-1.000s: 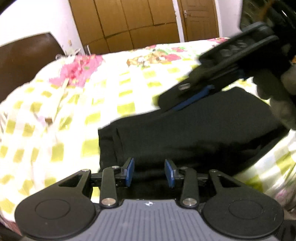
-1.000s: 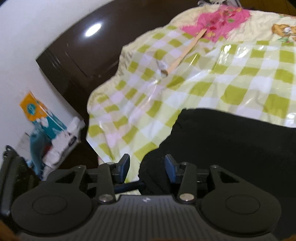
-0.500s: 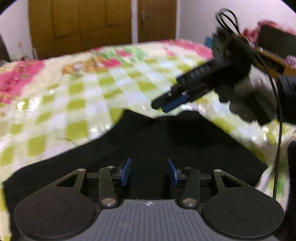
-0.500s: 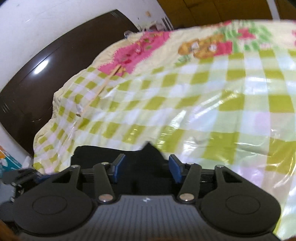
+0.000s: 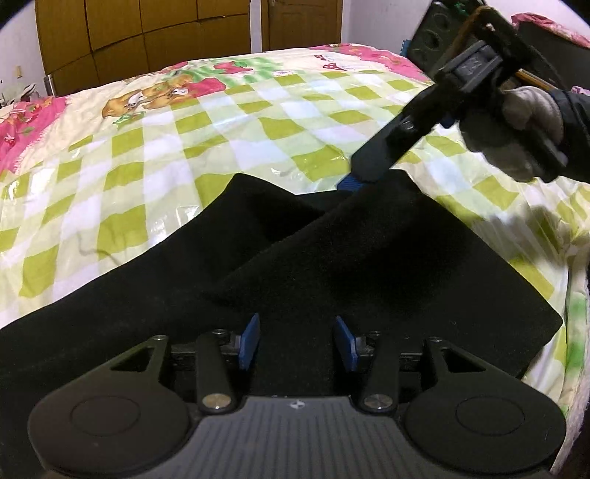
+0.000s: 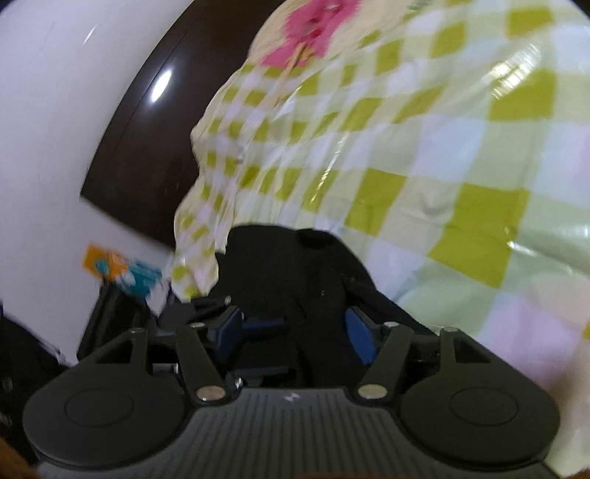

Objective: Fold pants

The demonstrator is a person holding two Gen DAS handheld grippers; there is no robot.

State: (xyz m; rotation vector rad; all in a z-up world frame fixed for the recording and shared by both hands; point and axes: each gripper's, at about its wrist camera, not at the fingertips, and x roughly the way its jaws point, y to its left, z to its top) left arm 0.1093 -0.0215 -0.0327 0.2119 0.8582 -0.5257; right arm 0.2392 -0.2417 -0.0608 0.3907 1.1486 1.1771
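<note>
Black pants (image 5: 332,265) lie on the green-checked bed cover, with one layer folded over another. My left gripper (image 5: 297,344) is open just above the near part of the pants, holding nothing. My right gripper shows in the left wrist view (image 5: 356,182) at the far edge of the top layer, tilted down onto the cloth. In the right wrist view the right gripper (image 6: 295,333) has its jaws wide apart with black pants fabric (image 6: 295,272) between them; the view is blurred.
The bed cover (image 5: 221,121) fills most of both views, with a pink flowered patch (image 6: 309,25) at the head end. A dark headboard (image 6: 147,129), a white wall and colourful packages (image 6: 121,272) are beside the bed. Wooden wardrobe doors (image 5: 147,33) stand behind.
The right gripper has swung down onto the far edge of the pants, and its view has turned toward the headboard. The left gripper has stayed open over the near part of the pants.
</note>
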